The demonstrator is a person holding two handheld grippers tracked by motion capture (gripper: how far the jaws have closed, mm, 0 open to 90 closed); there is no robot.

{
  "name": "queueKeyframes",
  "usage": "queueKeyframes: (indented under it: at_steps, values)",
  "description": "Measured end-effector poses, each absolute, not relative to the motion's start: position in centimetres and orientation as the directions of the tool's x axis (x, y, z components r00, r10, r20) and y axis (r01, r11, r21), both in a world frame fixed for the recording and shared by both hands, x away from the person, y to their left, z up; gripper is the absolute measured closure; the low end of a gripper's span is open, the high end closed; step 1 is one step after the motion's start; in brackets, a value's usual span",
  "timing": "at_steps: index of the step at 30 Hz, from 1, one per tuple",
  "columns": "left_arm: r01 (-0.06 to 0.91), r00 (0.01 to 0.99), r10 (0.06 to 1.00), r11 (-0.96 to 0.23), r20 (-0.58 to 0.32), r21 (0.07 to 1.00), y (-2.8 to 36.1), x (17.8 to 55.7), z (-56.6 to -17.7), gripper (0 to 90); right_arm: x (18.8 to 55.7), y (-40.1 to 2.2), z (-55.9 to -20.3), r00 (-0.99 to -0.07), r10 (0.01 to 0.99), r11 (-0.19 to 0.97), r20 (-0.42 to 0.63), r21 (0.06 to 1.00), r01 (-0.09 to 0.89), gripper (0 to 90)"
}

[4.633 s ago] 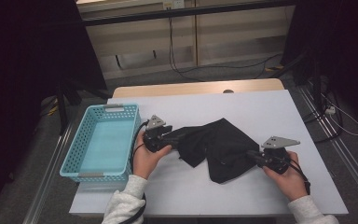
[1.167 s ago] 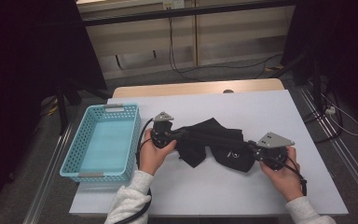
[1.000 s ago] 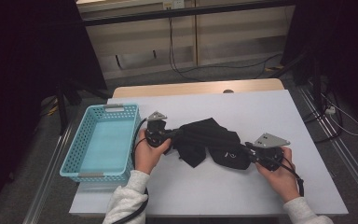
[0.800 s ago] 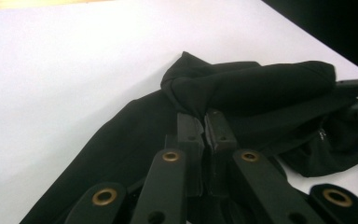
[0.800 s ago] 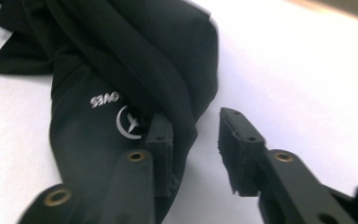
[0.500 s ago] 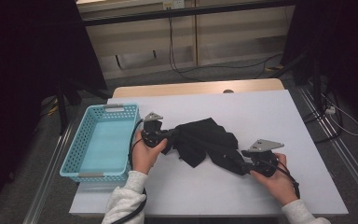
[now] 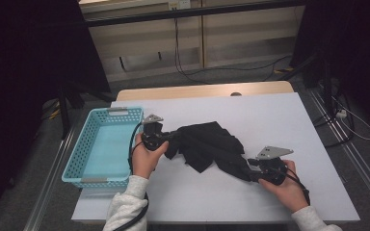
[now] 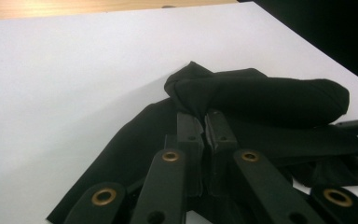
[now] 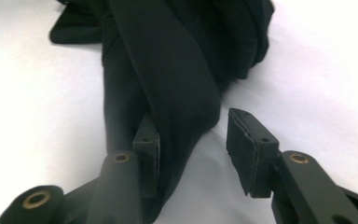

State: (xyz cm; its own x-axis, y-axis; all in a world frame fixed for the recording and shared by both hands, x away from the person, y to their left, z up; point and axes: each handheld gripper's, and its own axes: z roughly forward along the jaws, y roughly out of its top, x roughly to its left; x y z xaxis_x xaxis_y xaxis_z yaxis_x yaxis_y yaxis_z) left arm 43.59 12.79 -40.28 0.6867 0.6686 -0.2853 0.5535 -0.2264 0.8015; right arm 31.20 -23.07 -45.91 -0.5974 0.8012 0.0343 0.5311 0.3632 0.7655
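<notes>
L claw (image 8: 204,135) pinching 1 black cloth (image 7: 207,147); R claw (image 9: 193,154) loose, 1 basket (image 7: 79,159)

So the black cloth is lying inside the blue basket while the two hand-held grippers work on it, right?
Not quite. The high view shows the black cloth lying on the white table, to the right of the blue basket. The left gripper is pinching one end of it, and the right gripper is at the other end.

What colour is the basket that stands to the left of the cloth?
The basket is light blue, a plastic lattice; the high view shows it best.
</notes>
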Motion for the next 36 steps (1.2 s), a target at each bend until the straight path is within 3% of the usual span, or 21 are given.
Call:
queueKeyframes:
  at_steps: [4,7,8,9,10,22,26,29,36]
  values:
    - [0.556,0.676,0.676,-0.207,-0.293,0.805,13.4,43.6,-40.1,86.6,31.2,-22.7,-45.9,-0.617,0.786,0.376,0.038,0.763,0.526,61.6]
    - [0.553,0.676,0.674,-0.198,-0.298,0.809,13.8,43.6,-39.7,86.7,31.2,-22.7,-45.8,-0.621,0.784,0.391,0.016,0.764,0.513,77.4]
    - [0.553,0.676,0.674,-0.198,-0.298,0.809,13.8,43.6,-39.7,86.7,31.2,-22.7,-45.8,-0.621,0.784,0.391,0.016,0.764,0.513,77.4]
    - [0.552,0.677,0.672,-0.196,-0.299,0.810,13.8,43.6,-39.7,86.7,31.3,-22.9,-45.6,-0.628,0.778,0.392,0.021,0.765,0.511,87.7]
    - [0.552,0.678,0.671,-0.196,-0.299,0.811,13.7,43.6,-39.6,86.7,31.3,-23.1,-45.5,-0.627,0.778,0.391,0.018,0.768,0.507,88.7]
    - [0.550,0.720,0.623,-0.241,-0.307,0.800,11.9,43.2,-40.0,86.9,31.1,-27.7,-42.0,-0.495,0.865,0.320,-0.079,0.847,0.425,88.6]
    - [0.566,0.703,0.644,-0.250,-0.301,0.785,11.9,43.4,-40.6,86.9,31.4,-28.5,-43.1,-0.456,0.889,0.281,-0.047,0.841,0.462,83.8]
    - [0.566,0.701,0.644,-0.240,-0.307,0.789,12.1,43.4,-40.5,86.7,31.5,-28.9,-43.5,-0.461,0.887,0.228,0.021,0.849,0.477,86.4]
    - [0.572,0.699,0.644,-0.242,-0.311,0.784,12.2,43.4,-40.6,86.5,31.6,-28.8,-43.7,-0.450,0.893,0.214,0.036,0.844,0.492,88.7]
